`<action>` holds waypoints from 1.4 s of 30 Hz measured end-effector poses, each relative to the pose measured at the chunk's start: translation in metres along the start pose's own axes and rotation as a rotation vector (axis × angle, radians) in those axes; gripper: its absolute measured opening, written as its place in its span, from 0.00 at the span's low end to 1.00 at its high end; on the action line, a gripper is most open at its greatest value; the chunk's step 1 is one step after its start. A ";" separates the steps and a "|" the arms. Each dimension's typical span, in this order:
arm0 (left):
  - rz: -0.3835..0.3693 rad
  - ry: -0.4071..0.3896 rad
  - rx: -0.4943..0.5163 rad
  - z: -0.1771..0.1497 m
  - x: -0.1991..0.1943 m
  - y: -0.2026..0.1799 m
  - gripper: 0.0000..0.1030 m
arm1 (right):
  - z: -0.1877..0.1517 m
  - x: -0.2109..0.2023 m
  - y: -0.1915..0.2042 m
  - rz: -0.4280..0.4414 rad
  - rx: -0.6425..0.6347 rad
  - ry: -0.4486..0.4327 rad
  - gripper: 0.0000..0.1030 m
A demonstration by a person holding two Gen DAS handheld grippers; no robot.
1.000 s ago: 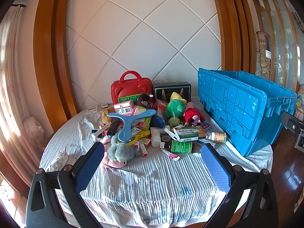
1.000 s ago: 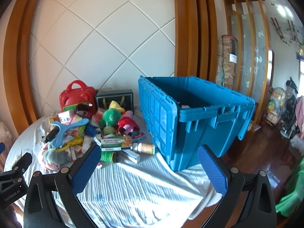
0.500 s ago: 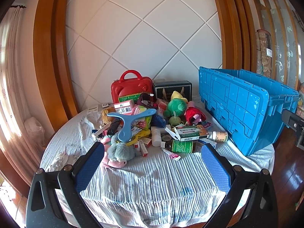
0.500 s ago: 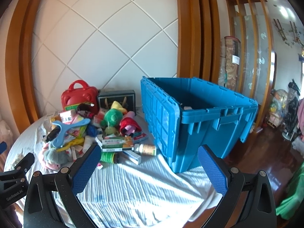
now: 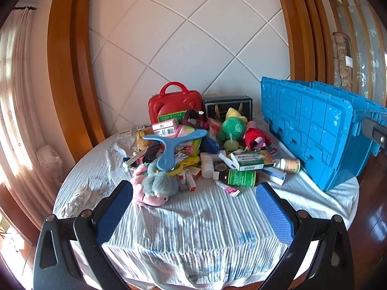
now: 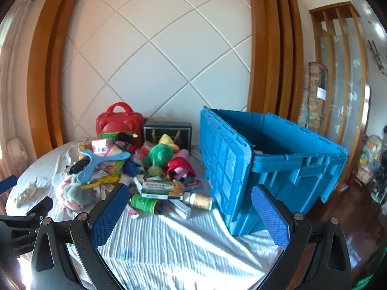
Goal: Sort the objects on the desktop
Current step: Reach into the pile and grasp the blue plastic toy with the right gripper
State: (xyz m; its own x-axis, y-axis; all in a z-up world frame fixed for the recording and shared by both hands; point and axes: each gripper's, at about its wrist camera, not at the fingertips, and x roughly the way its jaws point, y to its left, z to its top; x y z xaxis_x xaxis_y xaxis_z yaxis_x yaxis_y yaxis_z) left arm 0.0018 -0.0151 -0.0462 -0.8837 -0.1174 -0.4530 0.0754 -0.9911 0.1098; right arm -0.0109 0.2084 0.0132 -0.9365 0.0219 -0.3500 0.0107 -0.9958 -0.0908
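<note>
1. leftmost, the left gripper (image 5: 193, 215) hangs over the near edge of the cloth-covered table (image 5: 205, 229), its blue-padded fingers (image 5: 113, 212) spread wide with nothing between them.
2. just ahead of its left finger lies a grey-and-pink plush toy (image 5: 154, 188) at the front of the pile; a light-blue y-shaped plastic piece (image 5: 169, 147) rests on top of the heap behind it, and a red carry case (image 5: 175, 105) stands upright at the back against the wall.
3. mid-pile, a green plush toy (image 5: 231, 128) and a red plush toy (image 5: 255, 139) sit in front of a dark box (image 5: 227, 104); in front of them a green-and-white medicine carton (image 5: 252, 160) lies across a dark bottle with a green label (image 5: 238, 177), and a small white bottle (image 5: 289, 165) lies on its side just beside them.
4. further right, the open blue crate (image 6: 273, 169) stands on the table next to the pile; little of its contents shows.
5. rightmost, the right gripper (image 6: 191, 215) faces the gap between pile and crate, fingers likewise wide apart and empty.
6. judged stage: sorting has barely begun, with no item yet in either grasp.
7. risks: items overlap, so lifting one may drag or topple its neighbours; the round bottles could roll off toward the table edge; the loose cloth may bunch under a low finger; soft plush may slip from a shallow pinch.
</note>
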 end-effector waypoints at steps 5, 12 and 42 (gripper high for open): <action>0.058 0.119 -0.073 -0.044 0.023 0.029 1.00 | -0.027 0.027 0.017 0.087 -0.042 0.051 1.00; 0.104 0.159 -0.060 -0.047 0.068 0.053 1.00 | -0.035 0.073 0.056 0.172 -0.078 0.100 1.00; 0.074 0.269 -0.004 0.020 0.286 0.142 1.00 | 0.029 0.400 0.296 0.460 -0.094 0.510 0.84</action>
State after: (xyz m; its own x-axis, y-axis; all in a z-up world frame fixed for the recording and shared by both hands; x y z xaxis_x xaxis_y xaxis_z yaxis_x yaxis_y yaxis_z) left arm -0.2495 -0.1886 -0.1426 -0.7213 -0.2019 -0.6626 0.1381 -0.9793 0.1480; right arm -0.3924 -0.0802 -0.1269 -0.5482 -0.3389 -0.7646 0.4191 -0.9025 0.0995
